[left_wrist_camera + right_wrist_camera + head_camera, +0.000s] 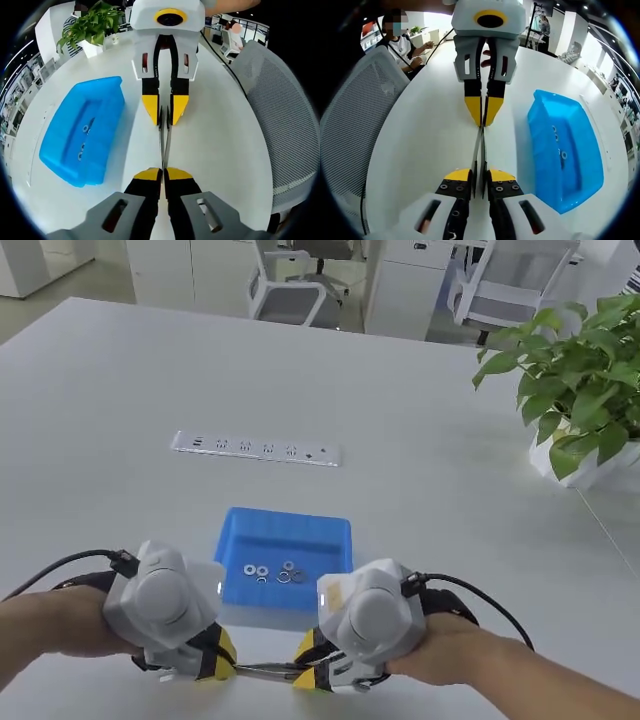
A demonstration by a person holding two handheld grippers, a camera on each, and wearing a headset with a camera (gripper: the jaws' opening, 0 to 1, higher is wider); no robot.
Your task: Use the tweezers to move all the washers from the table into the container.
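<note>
Left gripper point(162, 175): clenched, yellow tips pressed together on one end of the tweezers point(165, 142). Right gripper point(480, 176): likewise clenched, on the opposite end of the same tweezers. The two grippers face each other tip to tip at the near edge of the white tabletop point(430, 510), the left one on the left, the right one on the right. Tweezers: thin, metal, lying level across the short gap between the two sets of tips, low over the tabletop; whether they touch it cannot be told. Container point(285, 540): blue, rectangular, open-topped, standing on the tabletop just beyond the grippers, near the centre. Washers point(272, 572): several small metal rings lying loose on the container's floor, clustered toward its near side. Power strip point(255, 448): white, flat, on the tabletop farther off beyond the container. Plant point(575, 370): green, leafy, at the far right of the tabletop. Chairs point(295, 285): pale office chairs past the far edge of the tabletop.
</note>
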